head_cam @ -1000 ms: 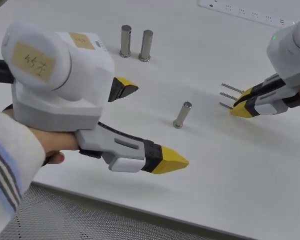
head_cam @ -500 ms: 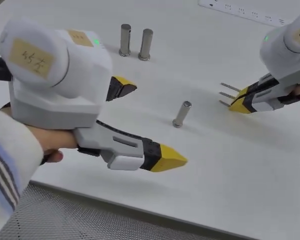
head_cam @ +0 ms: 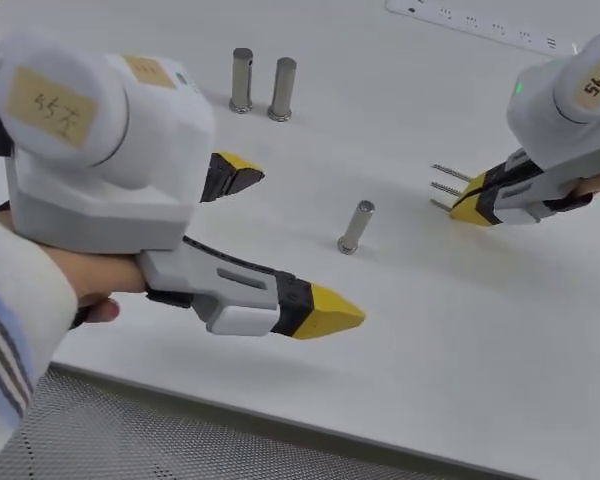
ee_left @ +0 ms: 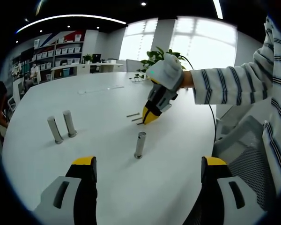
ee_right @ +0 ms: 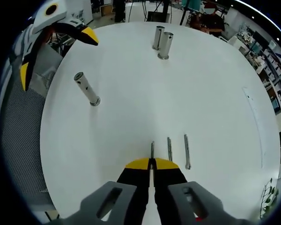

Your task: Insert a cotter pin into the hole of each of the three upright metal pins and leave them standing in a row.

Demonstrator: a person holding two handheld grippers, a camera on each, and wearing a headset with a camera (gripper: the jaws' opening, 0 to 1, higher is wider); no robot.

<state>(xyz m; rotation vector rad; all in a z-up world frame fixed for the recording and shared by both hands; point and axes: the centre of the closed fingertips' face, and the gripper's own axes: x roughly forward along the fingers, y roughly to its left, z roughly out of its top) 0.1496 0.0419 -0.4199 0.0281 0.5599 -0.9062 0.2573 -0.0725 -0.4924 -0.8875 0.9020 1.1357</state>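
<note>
Metal pins: three upright silver cylinders. Three thin cotter pins lie flat; right gripper pinches one; left gripper gapes wide.

We count three metal pins: two at eleven o'clock on the table, one near its centre. Three cotter pins lie at two o'clock. We count two grippers: left gripper, right gripper.

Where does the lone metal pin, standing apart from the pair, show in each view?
Head view: the lone metal pin stands just right of centre.
Left gripper view: at centre, slightly below the middle.
Right gripper view: upper left.
Shared landmark: the pair of pins standing close together.
</note>
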